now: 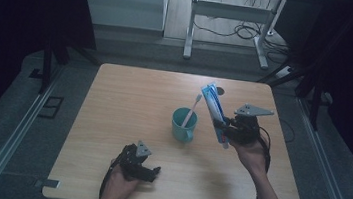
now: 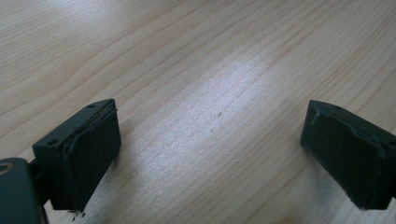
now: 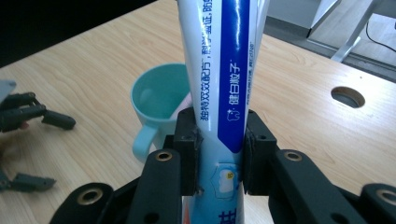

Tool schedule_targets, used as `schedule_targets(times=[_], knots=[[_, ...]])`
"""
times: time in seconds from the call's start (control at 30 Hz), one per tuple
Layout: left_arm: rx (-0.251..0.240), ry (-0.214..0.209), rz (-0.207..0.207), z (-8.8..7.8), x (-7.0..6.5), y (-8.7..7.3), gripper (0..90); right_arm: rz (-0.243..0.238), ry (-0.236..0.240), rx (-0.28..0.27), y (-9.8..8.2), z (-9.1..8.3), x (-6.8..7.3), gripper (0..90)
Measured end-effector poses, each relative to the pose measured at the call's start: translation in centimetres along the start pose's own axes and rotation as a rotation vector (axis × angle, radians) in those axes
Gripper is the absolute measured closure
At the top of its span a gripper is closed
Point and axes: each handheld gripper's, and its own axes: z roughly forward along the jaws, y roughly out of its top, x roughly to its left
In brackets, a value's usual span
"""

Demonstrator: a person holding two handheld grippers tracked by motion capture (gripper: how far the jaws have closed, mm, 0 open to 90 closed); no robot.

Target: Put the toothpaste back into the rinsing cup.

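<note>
While my right gripper (image 1: 225, 130) clamps the toothpaste tube (image 1: 213, 111) between its two pads, the tube stands lifted off the wooden table (image 1: 129, 99), just to the right of the teal cup (image 1: 183, 124) in the high view. Its long axis runs steeply upward from my jaws and leans away toward the far side of the table, with the flat crimped end uppermost and the lower end just below my grip. In the right gripper view the tube (image 3: 224, 93) rises straight up between the pads, and the cup (image 3: 161, 100) sits directly behind it and slightly to the left, handle turned toward the camera. A toothbrush (image 1: 192, 110) already leans inside the cup, head upward, toward the side on which the tube hangs. The governing relation, as I judge it, is that the cup mouth lies to the left of and below the tube's lower end, so a short leftward carry and a descent along the tube's own axis would seat it beside the brush. My right hand (image 1: 251, 153) is much the nearer to the cup. My left gripper (image 1: 149, 169) rests low near the front edge of the table, well apart from the cup; in the left gripper view its jaws stand wide apart over bare wood (image 2: 205, 70), grasping nothing.
</note>
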Motion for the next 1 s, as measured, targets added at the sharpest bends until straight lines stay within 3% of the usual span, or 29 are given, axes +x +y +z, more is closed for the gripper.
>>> schedule_targets(times=[0.37, 1.0], knots=[[0.0, -0.001, 0.001, 0.0, 0.0, 0.0, 5.4, 0.002, 0.017, -0.054, 1.6, 1.4, 0.8, 71.2], [-0.001, -0.001, 0.001, 0.0, 0.0, 0.0, 5.5, 0.009, 0.044, -0.101, 3.7, 4.5, 2.0, 71.4]])
